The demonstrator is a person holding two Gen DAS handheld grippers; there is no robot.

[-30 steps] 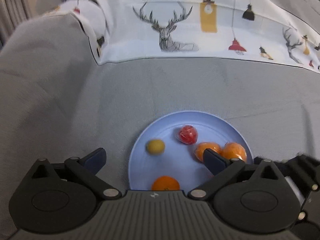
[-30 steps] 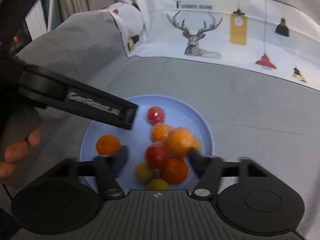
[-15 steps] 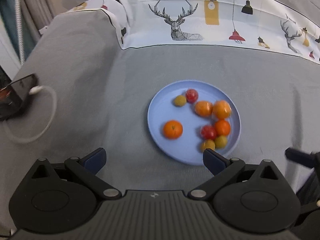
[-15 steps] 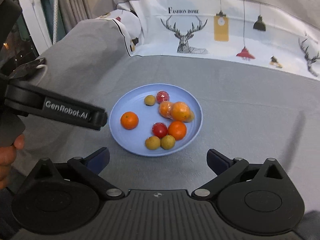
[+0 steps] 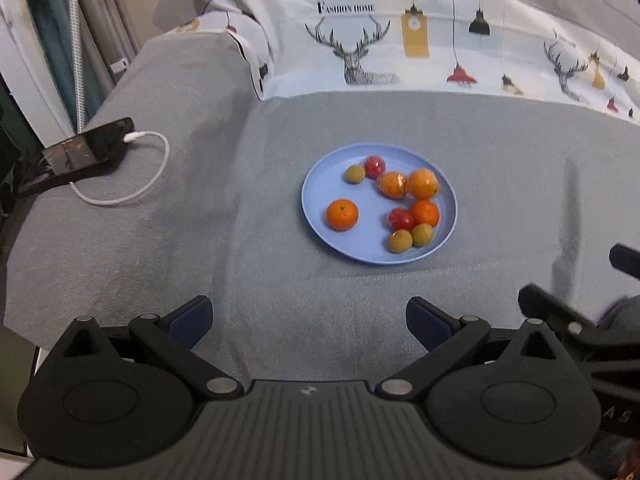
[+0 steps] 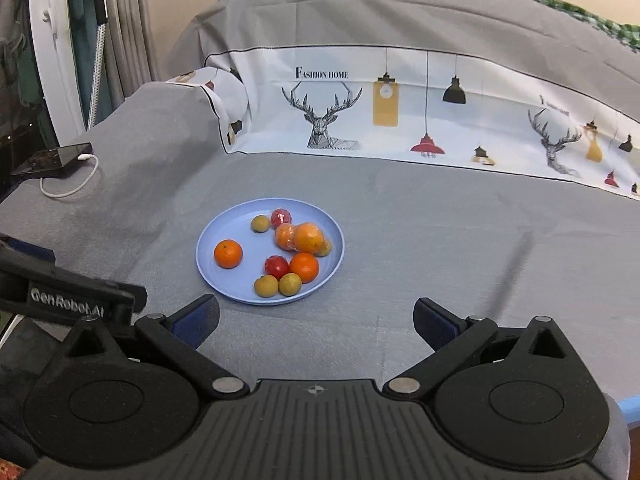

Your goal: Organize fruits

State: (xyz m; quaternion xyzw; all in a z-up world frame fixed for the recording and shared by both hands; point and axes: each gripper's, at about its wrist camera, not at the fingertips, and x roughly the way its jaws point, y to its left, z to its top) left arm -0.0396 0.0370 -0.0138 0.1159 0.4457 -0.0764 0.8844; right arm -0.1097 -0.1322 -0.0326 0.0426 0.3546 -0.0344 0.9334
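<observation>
Left wrist view: left hand-held gripper point(image 5: 308, 322) stands wide, nothing between its jaws, hovering off the plate's 6 o'clock rim. Right hand-held gripper point(image 6: 316, 320) has just been opening and now stands wide and empty, likewise at 6 o'clock of the plate.

Fruits point(image 5: 394, 204) all sit on the blue plate point(image 5: 320, 196), which rests on grey cloth. It is a draped soft surface, sofa or bed I cannot tell, so not a firm bench.

Layout on plate, clock-face: lone orange point(image 5: 342, 214) at 8 o'clock, apart from the rest. Small yellow-green fruit point(image 5: 354, 174) at 11, just beside a red fruit point(image 5: 374, 166) at 12. Two oranges in a clear wrapper point(image 5: 408, 185) at 1–2, touching. Cluster at 4–5: orange, red fruit, two yellow-green ones, all touching.

Look: glossy, round, smooth skins; wrapped pair shows film glare. Judged slippery and prone to roll.

Risks:
- Soft cloth under plate; a push on the rim could tilt it and set fruit rolling.
- Reaching into the 4–5 cluster could nudge neighbours over the shallow rim.
- Wrapper film may slide between pads.
- Phone with white cable point(image 5: 92, 148) at 9 o'clock, well apart; low concern.
</observation>
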